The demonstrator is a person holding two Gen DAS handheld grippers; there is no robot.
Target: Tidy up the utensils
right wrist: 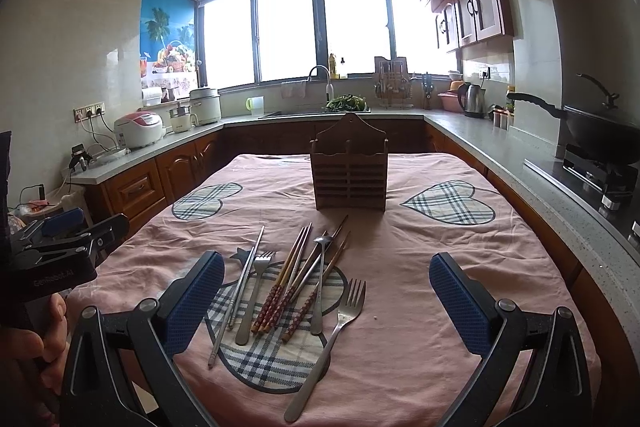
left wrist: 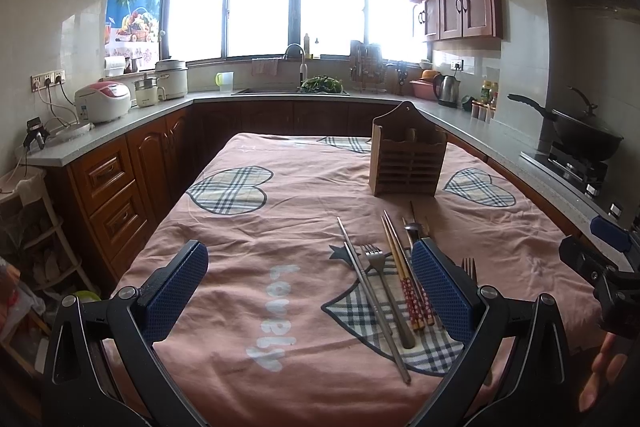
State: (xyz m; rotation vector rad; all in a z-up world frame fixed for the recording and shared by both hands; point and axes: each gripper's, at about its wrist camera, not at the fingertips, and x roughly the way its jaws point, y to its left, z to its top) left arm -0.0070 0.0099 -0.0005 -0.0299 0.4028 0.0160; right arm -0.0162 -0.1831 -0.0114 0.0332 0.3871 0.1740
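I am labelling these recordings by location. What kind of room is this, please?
Most likely a home kitchen. A sink with a faucet sits under the window, a wok rests on a gas stove, and a rice cooker stands on the counter.

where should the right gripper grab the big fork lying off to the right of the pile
Grip the large fork mid-handle, coming straight down with the right gripper turned so its pads close across the narrow handle. It lies flat on the tablecloth, tines toward the wooden holder, and that stretch is free of the chopsticks.
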